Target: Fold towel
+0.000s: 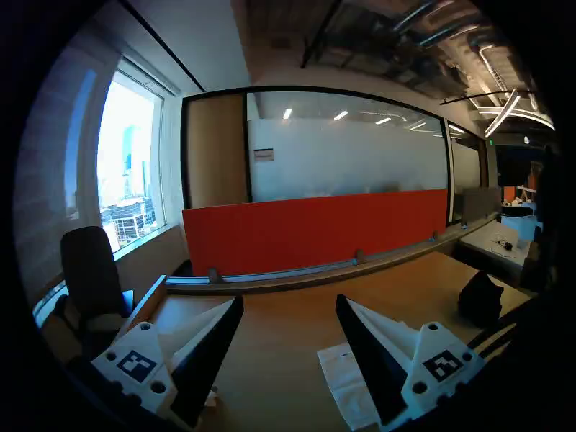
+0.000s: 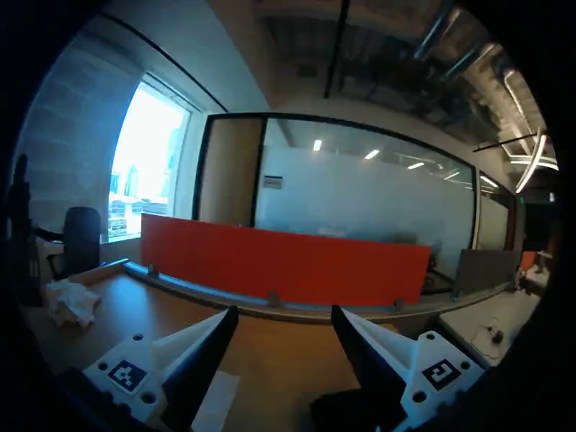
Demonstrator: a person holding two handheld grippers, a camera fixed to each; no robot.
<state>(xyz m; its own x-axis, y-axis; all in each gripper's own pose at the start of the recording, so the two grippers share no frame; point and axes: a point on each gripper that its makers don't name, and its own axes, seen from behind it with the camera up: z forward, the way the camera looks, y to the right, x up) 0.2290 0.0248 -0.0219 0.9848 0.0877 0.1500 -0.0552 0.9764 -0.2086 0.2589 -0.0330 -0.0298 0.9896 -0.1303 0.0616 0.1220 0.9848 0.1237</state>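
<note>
Both claws are raised and look out level across the brown wooden counter (image 1: 288, 338), so the step in hand appears to be the first reach down to the flat white cloth towel (image 1: 344, 374). To do it well, each claw should probably dip toward a separate corner of one edge, slide its lower finger under the fabric and pinch cleanly, so that the edge lifts evenly and can be carried over to meet the opposite edge. The left claw (image 1: 288, 299) is spread wide and grips nothing; the towel lies on the counter below and beside its right finger. The right claw (image 2: 284, 309) is equally wide apart and empty, with a strip of the towel (image 2: 216, 399) just under its left finger. A crumpled white cloth (image 2: 72, 301) sits well off to the right claw's left, apart from the towel. A black, soft-looking lump (image 1: 481, 297) rests far to the left claw's right, and a long orange divider panel (image 1: 317, 230) stands ahead of both.
</note>
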